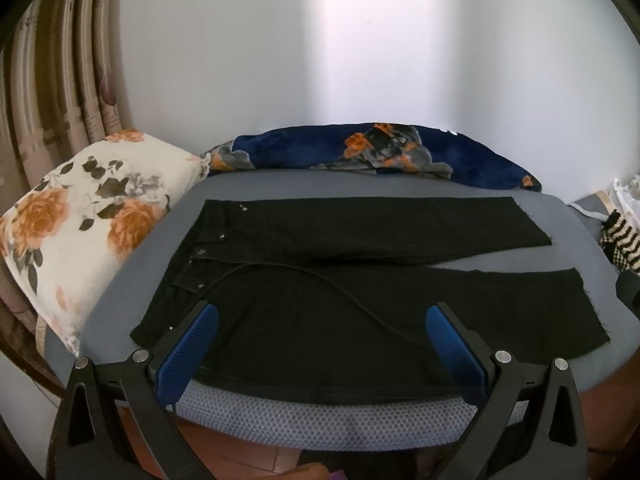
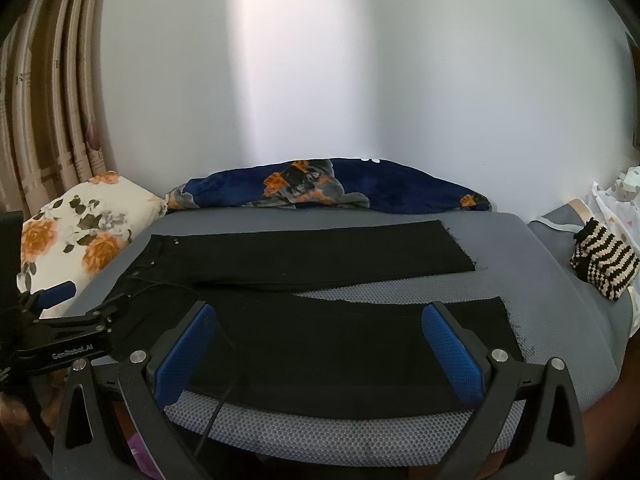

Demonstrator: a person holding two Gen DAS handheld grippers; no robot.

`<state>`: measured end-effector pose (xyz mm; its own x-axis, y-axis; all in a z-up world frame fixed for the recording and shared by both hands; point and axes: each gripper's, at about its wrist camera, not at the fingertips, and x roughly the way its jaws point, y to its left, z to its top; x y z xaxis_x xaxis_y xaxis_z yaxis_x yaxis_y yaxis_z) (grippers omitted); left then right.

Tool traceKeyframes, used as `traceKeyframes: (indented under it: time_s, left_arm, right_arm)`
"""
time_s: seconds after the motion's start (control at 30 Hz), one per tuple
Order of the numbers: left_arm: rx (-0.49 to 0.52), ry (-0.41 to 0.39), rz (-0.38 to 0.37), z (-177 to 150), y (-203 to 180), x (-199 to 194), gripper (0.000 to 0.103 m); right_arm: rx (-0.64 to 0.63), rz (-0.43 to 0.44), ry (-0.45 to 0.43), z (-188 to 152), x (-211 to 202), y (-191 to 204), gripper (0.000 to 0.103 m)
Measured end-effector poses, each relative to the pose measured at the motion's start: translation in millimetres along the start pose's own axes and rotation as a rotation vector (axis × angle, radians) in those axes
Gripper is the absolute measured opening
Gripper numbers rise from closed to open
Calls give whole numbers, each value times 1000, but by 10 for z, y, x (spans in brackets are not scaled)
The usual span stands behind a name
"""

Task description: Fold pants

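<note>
Lying flat, pants (image 1: 320,292) — waistband left, hems right.

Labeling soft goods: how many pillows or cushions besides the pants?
2: floral white pillow at the waistband end; navy floral cushion along the wall behind the pants. Others may be hidden out of frame.

We see a grey mesh bed (image 1: 400,416) carrying black pants (image 1: 320,312), a floral pillow (image 1: 92,216), a blue blanket (image 1: 380,152) and a striped knit (image 2: 604,268).

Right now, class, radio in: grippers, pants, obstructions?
Left gripper open, right gripper open. Black pants flat, unfolded, on grey pad. Thin black cable lying across pants.
</note>
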<state>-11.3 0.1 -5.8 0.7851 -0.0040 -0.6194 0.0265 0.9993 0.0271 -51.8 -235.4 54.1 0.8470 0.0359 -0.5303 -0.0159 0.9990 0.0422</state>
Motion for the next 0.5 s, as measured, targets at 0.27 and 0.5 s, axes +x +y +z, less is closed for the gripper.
traceKeyframes:
  time_s: [0.27, 0.5]
  left_arm:
    - [0, 2, 2, -6, 24, 3, 103]
    - [13, -25, 5, -23, 103, -215, 103]
  right_arm:
    - [-10, 4, -12, 17, -55, 27, 103]
    - [-30, 23, -68, 100, -392, 74, 103]
